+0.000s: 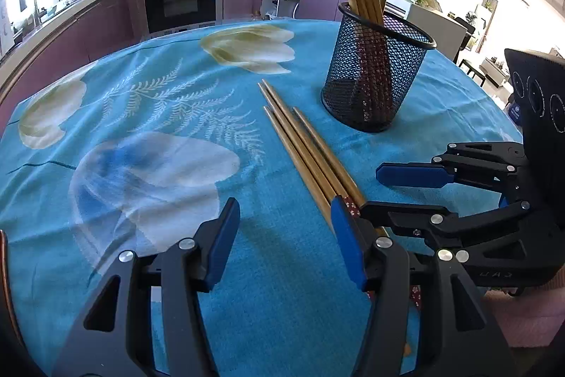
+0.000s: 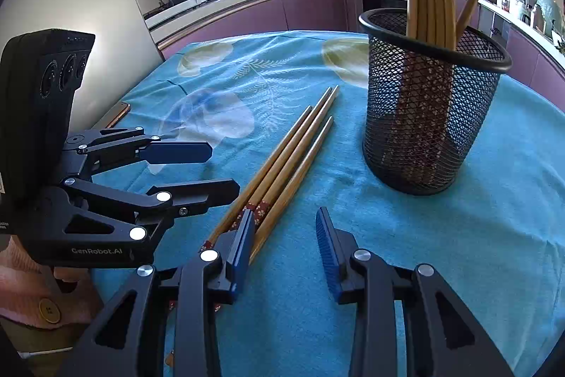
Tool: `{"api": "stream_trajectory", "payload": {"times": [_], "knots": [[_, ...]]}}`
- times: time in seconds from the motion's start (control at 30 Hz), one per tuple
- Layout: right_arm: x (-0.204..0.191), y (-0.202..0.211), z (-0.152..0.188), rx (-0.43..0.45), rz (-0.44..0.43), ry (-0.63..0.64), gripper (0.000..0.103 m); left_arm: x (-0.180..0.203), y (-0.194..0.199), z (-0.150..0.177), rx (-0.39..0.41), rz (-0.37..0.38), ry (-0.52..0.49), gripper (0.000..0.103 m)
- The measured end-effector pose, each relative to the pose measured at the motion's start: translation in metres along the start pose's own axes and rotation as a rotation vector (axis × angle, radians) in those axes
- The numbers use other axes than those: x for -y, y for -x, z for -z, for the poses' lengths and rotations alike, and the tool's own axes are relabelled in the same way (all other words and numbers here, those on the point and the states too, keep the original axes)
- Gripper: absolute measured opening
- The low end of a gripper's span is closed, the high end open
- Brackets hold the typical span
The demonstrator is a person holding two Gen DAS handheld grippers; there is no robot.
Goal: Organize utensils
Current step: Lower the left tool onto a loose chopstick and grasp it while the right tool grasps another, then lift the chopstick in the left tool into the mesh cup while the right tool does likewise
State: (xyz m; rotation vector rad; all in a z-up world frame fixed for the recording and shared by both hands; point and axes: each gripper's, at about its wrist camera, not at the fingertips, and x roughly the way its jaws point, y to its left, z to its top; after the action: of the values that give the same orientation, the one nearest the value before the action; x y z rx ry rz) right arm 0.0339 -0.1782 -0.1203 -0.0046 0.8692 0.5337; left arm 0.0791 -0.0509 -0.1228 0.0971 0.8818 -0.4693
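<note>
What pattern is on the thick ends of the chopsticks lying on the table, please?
Dark red with small white flowers on the chopsticks, clearest in the right wrist view.

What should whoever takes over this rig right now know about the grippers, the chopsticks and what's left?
Left gripper: open, empty, low over the tablecloth, just left of the loose chopsticks.
Right gripper: open, empty, its left pad at the chopsticks' patterned ends.
Mesh holder: upright, beyond the loose chopsticks and to their right, several chopsticks already standing in it.
Done: those in the holder.
Left: four loose chopsticks lying together; none is gripped yet. Likely next: pick them up and drop them in the holder.
</note>
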Motion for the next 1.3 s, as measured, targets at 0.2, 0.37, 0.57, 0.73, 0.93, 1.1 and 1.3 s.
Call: {"api": "stream_trajectory", "payload": {"times": [0.2, 0.37, 0.57, 0.73, 0.93, 1.1, 1.3], "knots": [[0.003, 0.001, 0.000, -0.015, 0.019, 0.004, 0.034, 0.005, -0.004, -0.002, -0.008, 0.012, -0.019, 0.053], [0.004, 0.002, 0.000, -0.017, 0.022, 0.000, 0.032, 0.007, -0.008, -0.003, -0.020, 0.002, -0.030, 0.052], [0.007, 0.002, -0.001, -0.021, 0.027, -0.007, 0.030, 0.004, -0.008, -0.004, -0.035, -0.005, -0.034, 0.040], [0.006, -0.003, -0.005, -0.020, 0.048, -0.007, 0.030, 0.000, -0.012, -0.009, -0.052, 0.010, -0.031, 0.038], [0.003, -0.013, -0.015, -0.012, 0.078, -0.014, 0.029, -0.002, -0.021, -0.019, -0.059, -0.009, -0.025, 0.026], [0.013, -0.014, -0.017, -0.001, 0.069, -0.075, 0.013, -0.008, -0.022, -0.020, -0.051, -0.014, 0.027, 0.013], [0.023, -0.006, -0.014, 0.016, 0.032, -0.144, 0.006, -0.012, -0.013, -0.016, -0.025, -0.024, 0.074, 0.008]]}}
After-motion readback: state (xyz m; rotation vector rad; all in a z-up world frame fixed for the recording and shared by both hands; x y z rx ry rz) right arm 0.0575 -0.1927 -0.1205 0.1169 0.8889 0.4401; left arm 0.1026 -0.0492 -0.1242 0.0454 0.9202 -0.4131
